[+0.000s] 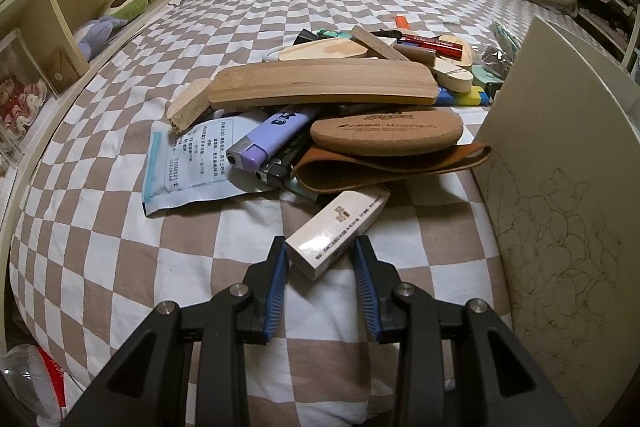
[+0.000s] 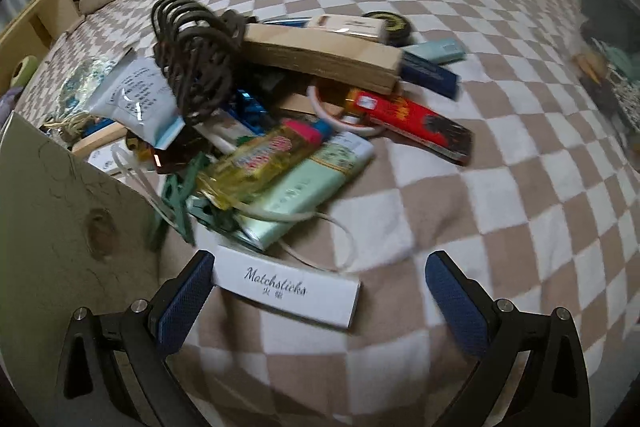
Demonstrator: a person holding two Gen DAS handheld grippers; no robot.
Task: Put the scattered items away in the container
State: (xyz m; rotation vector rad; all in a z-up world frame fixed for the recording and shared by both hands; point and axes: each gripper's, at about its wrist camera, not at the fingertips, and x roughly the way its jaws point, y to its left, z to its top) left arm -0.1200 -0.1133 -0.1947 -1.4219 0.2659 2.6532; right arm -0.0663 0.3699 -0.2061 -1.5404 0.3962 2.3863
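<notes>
A small cream box (image 1: 338,227) lies on the checked bed (image 1: 120,247) at lower centre, its near end between the left tool's (image 1: 320,259) narrowly parted pads, which seem to touch it without a sure grip. At lower centre of the right view, a white matchstick box (image 2: 286,291) sits inside the right tool's (image 2: 320,291) wide-open jaws. Both pickups look begun; next, each tool likely needs to close firmly, then lift toward the pale container wall (image 1: 560,155).

On the checked bedspread (image 2: 460,187) the right gripper (image 2: 320,267) stands with its jaws wide apart, a white box lettered "Matchsticks" (image 2: 286,293) lying between them, its left end touching the left pad. Beyond it a heap: a pale green packet (image 2: 316,183), a red box (image 2: 416,125), a dark wire coil (image 2: 192,55)
</notes>
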